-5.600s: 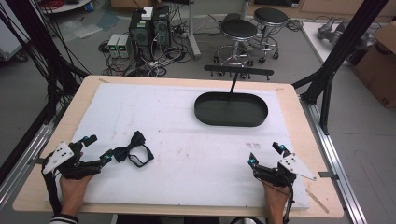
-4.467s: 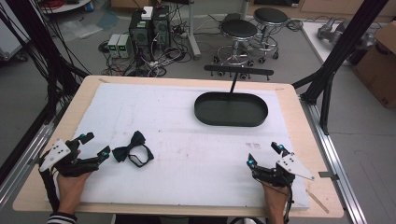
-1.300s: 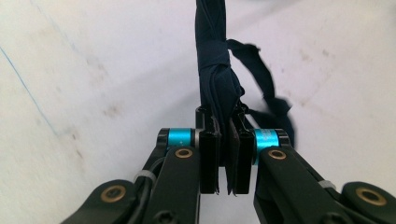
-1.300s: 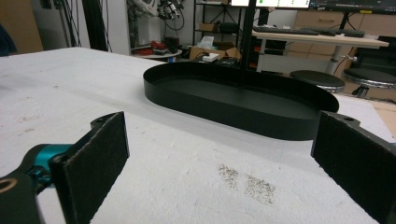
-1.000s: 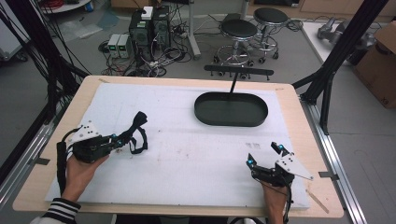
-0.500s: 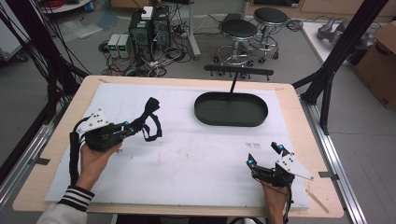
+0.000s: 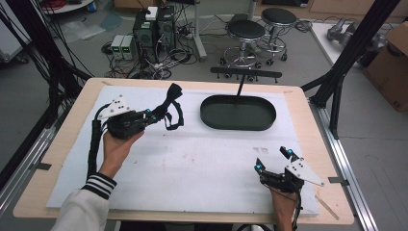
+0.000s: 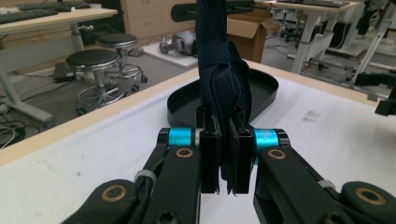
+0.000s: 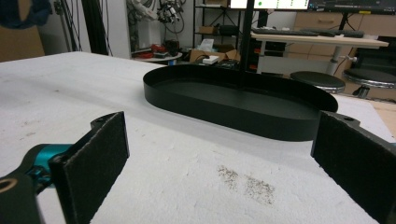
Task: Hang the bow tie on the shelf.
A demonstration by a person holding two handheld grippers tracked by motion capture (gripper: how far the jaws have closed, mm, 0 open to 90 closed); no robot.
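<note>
A dark navy bow tie (image 8: 223, 70) is held between the closed jaws of the left gripper (image 8: 223, 161); in the left gripper view its folded cloth is pinched between the two pads and rises straight up from them, out past the top edge of the view. In the high view the left gripper (image 7: 155, 114) is seen raised above the white mat (image 7: 192, 163), and the bow tie (image 7: 171, 103) stands up ahead of the jaw tips with its strap looped just beyond and below them. A black oval tray (image 7: 238, 113) is seen farther ahead of the jaws, apart from the bow tie; in the left gripper view the tray (image 8: 264, 86) lies directly behind the pinched cloth.

The jaws of the right gripper (image 7: 273, 160) are spread wide, and nothing is held between them. In the right gripper view the two pads (image 9: 93, 158) are seen at either side, with bare mat (image 9: 187, 172) between them and the tray (image 9: 238, 105) lying ahead of them, well apart
</note>
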